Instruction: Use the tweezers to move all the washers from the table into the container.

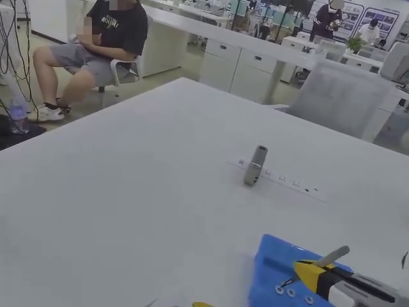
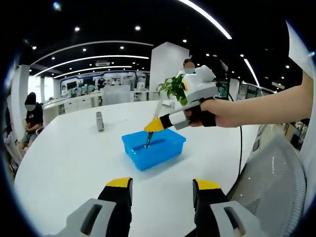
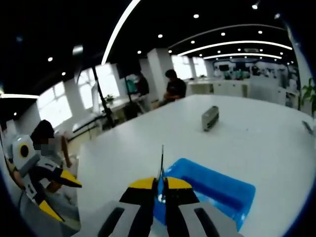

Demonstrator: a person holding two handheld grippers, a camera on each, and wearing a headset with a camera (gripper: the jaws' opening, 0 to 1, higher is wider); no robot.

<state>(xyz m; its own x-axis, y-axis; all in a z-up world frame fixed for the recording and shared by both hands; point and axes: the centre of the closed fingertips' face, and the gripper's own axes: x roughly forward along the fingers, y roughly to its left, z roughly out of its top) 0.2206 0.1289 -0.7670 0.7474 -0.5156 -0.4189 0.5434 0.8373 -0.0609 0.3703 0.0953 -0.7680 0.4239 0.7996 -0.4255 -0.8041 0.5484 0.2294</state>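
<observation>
A blue container (image 1: 271, 256) sits at the near right of the white table, with three small washers (image 1: 291, 293) lying inside it. My right gripper (image 1: 311, 272) is shut on thin metal tweezers (image 1: 289, 281), whose tips point down into the container. In the right gripper view the tweezers (image 3: 162, 160) stick out between the shut jaws of the right gripper (image 3: 160, 186), above the blue container (image 3: 212, 190). In the left gripper view my left gripper (image 2: 163, 190) stands open and holds nothing, short of the container (image 2: 154, 148). Beyond it the right gripper (image 2: 160, 123) dips the tweezers (image 2: 148, 140) into the container.
A small grey block (image 1: 255, 165) stands by a socket strip (image 1: 287, 182) in the middle of the white table (image 1: 140, 192). A person sits on a chair (image 1: 124, 67) past the far left corner. A grey office chair (image 1: 342, 96) stands at the far right edge.
</observation>
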